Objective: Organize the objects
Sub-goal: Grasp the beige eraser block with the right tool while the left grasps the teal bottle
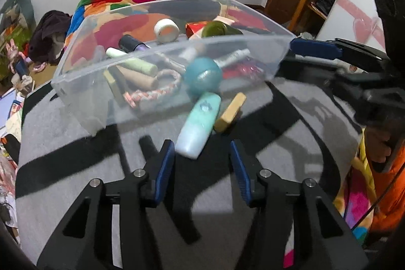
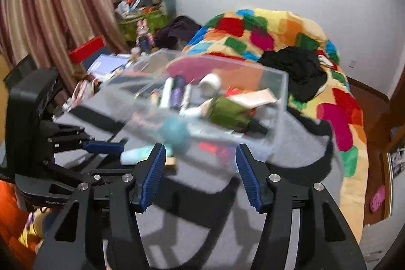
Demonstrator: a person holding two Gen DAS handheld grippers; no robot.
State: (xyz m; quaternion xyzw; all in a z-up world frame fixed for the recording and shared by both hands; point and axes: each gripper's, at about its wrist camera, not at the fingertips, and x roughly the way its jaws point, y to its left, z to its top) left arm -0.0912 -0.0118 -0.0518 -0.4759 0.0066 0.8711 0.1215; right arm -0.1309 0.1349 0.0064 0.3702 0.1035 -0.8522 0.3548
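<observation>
right now my left claw stands at a middling gap with nothing between its blue pads. just ahead of it, near the left pad's tip, lies the mint bottle on the grey and black mat. its long axis runs away from me and leans a little to the right, the broad pale end nearest the claw, the narrower end pointing at the teal ball. just right of the bottle a tan block lies at much the same slant, touching or nearly touching it; i cannot tell which.

beyond both sits the clear plastic bin, tilted, its near wall in front of the ball. inside it, further ahead and to the left, a pale green tube lies crosswise, with a braided rope ring nearer to me, a white tape roll toward the far wall and a dark green bottle to the right.

my right claw is also parted, holding nothing, its pads close under the bin's blurred near wall. from that side the bottle's end shows just left of the left pad. the right claw's blue finger reaches the bin's right corner in the left view; whether it touches i cannot tell.
</observation>
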